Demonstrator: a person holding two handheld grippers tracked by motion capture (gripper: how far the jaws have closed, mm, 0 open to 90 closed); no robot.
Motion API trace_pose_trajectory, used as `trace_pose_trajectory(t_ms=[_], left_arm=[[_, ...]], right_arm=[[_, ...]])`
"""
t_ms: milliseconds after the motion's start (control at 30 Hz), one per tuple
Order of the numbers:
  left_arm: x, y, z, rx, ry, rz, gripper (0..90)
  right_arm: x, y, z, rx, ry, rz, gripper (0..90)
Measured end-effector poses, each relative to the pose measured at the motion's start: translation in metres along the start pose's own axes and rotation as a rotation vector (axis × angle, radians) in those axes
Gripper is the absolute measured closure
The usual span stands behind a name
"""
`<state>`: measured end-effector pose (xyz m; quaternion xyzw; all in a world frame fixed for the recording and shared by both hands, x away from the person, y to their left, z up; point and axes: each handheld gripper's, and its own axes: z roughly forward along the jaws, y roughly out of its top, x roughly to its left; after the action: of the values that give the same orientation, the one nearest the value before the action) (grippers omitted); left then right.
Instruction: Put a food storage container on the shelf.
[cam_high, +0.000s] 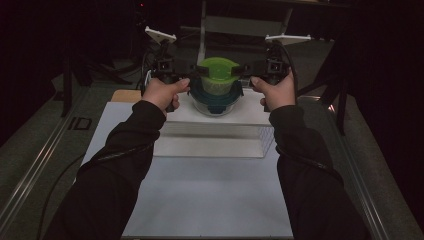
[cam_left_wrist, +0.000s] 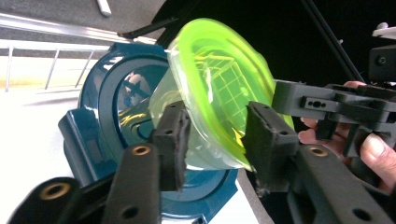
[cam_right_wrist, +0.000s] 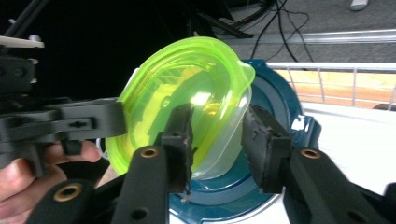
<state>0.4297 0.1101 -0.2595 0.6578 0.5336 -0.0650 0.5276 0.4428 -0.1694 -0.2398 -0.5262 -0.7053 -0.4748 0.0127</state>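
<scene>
While you hold a gripper in each hand above the far half of the table (cam_high: 210, 200), the scene centres on one landmark: a raised white block (cam_high: 215, 130) lying across the table's pale top. On the far part of that block sits a clear bowl-shaped container capped by a dark blue lid (cam_high: 216, 95). Directly above the blue lid, and lifted off it, is a smaller clear container with a lime green lid (cam_high: 217, 72).

Your left hand (cam_high: 162, 92) sits at the block's far left corner and your right hand (cam_high: 275, 90) at its far right corner, both sleeves dark. The left gripper (cam_high: 202, 70) reaches in from the left and the right gripper (cam_high: 240, 70) from the right, meeting at the green-lidded container over the block.

In the left gripper view, the left gripper (cam_left_wrist: 212, 135) has its two black jaws set either side of the green lid's rim (cam_left_wrist: 219, 88), one pad against the clear wall and the other against the lid's outer face, clamped on the container's edge. In the right gripper view, the right gripper (cam_right_wrist: 217, 140) holds the opposite edge the same way, its pads pressing the clear wall and green rim (cam_right_wrist: 187, 98). In both views the container is tilted, with the blue lid (cam_left_wrist: 102, 116) just behind it.
</scene>
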Motion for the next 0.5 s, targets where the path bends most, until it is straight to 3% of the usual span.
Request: trace_pose_trajectory(t_ms=[200, 333, 400, 500], left_arm=[[-0.002, -0.001, 0.0, -0.012, 0.008, 0.011, 46.4], [-0.001, -0.001, -0.008, -0.025, -0.027, 0.017, 38.1], [-0.002, -0.003, -0.011, -0.023, -0.066, 0.047, 29.3], [-0.006, -0.007, -0.016, -0.028, -0.064, 0.078, 25.3]], right_arm=[[-0.002, 0.002, 0.001, -0.01, 0.011, -0.007, 53.2], [0.0, 0.002, -0.005, -0.029, 0.017, -0.037, 44.4], [0.001, 0.001, -0.008, -0.031, 0.023, -0.041, 40.6], [0.003, -0.001, -0.012, -0.043, 0.027, -0.054, 35.3]])
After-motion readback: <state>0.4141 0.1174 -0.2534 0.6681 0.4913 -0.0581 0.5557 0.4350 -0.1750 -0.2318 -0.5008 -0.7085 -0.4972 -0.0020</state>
